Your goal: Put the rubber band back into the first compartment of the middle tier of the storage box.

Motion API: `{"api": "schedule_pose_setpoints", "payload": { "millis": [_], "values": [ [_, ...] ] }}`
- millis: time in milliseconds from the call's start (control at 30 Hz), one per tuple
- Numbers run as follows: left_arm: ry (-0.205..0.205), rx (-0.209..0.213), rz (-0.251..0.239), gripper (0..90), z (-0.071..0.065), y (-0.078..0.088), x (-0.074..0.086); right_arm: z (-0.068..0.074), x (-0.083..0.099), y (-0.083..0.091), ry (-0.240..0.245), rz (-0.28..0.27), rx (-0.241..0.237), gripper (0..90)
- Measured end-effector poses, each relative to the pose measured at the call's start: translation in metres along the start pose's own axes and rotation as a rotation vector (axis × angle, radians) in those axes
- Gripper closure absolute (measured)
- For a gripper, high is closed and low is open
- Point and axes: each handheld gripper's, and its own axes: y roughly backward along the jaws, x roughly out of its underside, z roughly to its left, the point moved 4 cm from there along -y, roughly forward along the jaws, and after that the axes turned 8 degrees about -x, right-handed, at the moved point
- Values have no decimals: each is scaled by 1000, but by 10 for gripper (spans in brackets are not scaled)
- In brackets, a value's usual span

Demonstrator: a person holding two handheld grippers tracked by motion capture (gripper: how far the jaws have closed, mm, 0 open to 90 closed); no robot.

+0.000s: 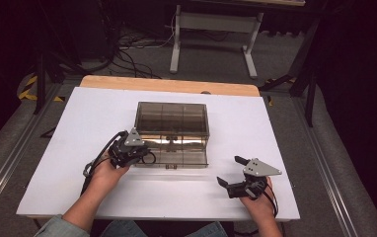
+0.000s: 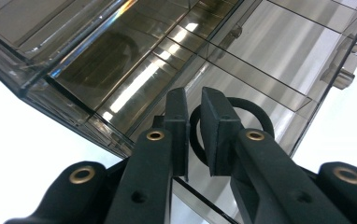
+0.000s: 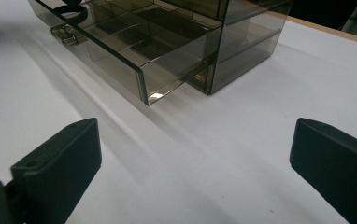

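A smoky clear plastic drawer box stands mid-table with its bottom drawer pulled out toward me. My left gripper reaches over the drawer's left end. In the left gripper view its jaws stand a narrow gap apart above a drawer compartment, where a black ring lies just behind them. No pad visibly presses on the ring. The right gripper view shows the ring in the far end of the drawer. My right gripper rests open on the table at the front right, jaws wide with nothing between them.
The box sits on a white sheet over a wooden table. Dividers split the drawer into several compartments. A latch tab sticks out of the drawer front. A white stand and cables lie on the floor beyond the table.
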Motion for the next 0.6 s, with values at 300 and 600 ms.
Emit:
{"api": "schedule_pose_setpoints", "payload": {
  "millis": [300, 600],
  "values": [
    [16, 45, -76, 889, -1, 19, -7, 0, 0, 0, -1, 0, -2, 27],
    [-24, 123, -67, 895, -8, 26, -9, 0, 0, 0, -3, -1, -4, 27]
  ]
}}
